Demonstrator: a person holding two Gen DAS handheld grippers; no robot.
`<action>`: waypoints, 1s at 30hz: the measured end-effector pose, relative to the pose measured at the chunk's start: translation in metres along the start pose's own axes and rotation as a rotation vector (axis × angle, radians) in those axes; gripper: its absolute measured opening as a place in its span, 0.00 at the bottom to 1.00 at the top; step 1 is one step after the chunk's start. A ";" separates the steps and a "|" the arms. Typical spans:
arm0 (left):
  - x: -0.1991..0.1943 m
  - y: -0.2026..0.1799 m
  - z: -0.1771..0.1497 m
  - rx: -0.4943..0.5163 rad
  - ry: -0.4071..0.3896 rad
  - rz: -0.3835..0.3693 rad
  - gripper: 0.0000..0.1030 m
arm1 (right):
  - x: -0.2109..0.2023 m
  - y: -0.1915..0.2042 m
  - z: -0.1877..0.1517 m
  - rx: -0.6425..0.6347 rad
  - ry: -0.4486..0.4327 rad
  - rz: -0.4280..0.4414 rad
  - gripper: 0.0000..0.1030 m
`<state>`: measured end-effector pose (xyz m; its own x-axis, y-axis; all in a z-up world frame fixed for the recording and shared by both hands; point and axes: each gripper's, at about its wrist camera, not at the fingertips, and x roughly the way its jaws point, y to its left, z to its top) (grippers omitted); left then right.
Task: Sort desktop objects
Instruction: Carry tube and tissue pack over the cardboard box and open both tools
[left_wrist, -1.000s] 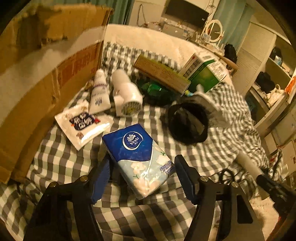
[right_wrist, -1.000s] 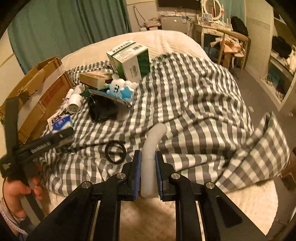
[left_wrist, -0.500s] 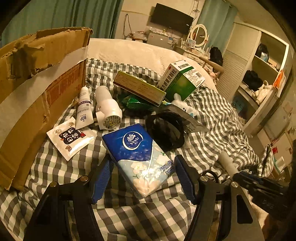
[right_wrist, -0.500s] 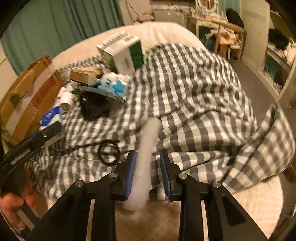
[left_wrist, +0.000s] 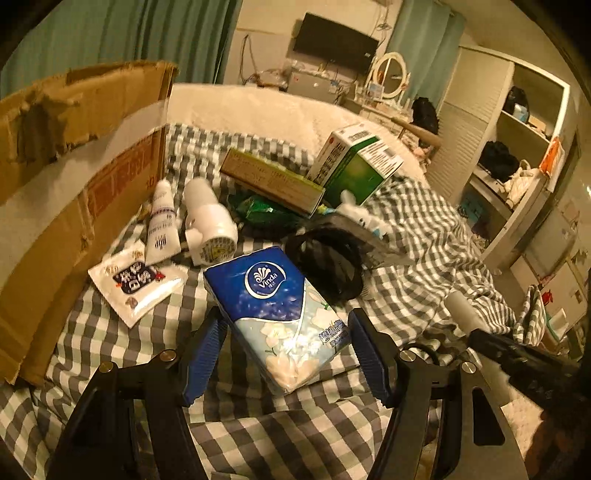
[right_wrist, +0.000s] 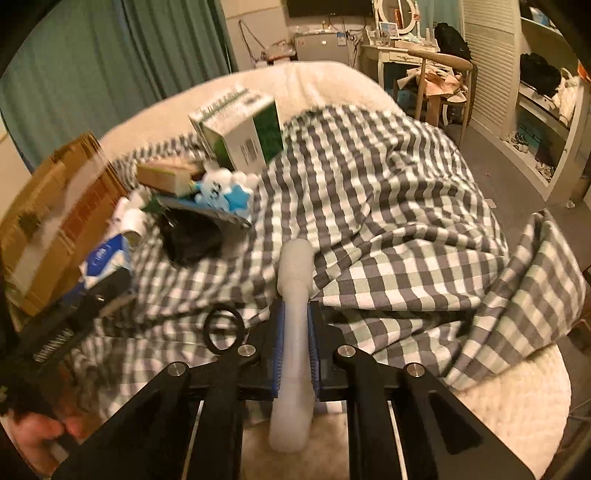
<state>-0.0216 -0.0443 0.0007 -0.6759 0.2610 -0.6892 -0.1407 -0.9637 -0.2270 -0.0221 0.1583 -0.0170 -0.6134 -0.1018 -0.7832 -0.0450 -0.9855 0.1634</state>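
A blue tissue pack lay on the checked blanket between the wide-spread left gripper fingers, untouched. The right gripper clamped a white tube near the blanket's front edge.

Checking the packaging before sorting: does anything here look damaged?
Yes. The cardboard box on the left has a torn, ragged top flap with its surface layer peeled away in patches. The tissue pack looks intact.

A checked blanket covers the bed; beside the cardboard box lie a tissue pack, tube and sachet.
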 end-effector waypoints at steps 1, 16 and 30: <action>-0.004 -0.001 0.001 0.003 -0.014 -0.007 0.67 | -0.006 0.001 0.002 0.006 -0.007 0.012 0.11; -0.168 0.019 0.071 0.000 -0.324 0.075 0.67 | -0.140 0.112 0.063 -0.068 -0.215 0.286 0.11; -0.175 0.192 0.126 -0.168 -0.329 0.297 0.67 | -0.049 0.289 0.112 -0.067 -0.010 0.563 0.14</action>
<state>-0.0214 -0.2823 0.1639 -0.8661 -0.0828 -0.4931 0.1944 -0.9644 -0.1795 -0.0937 -0.1062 0.1357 -0.5360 -0.6135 -0.5800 0.3415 -0.7858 0.5156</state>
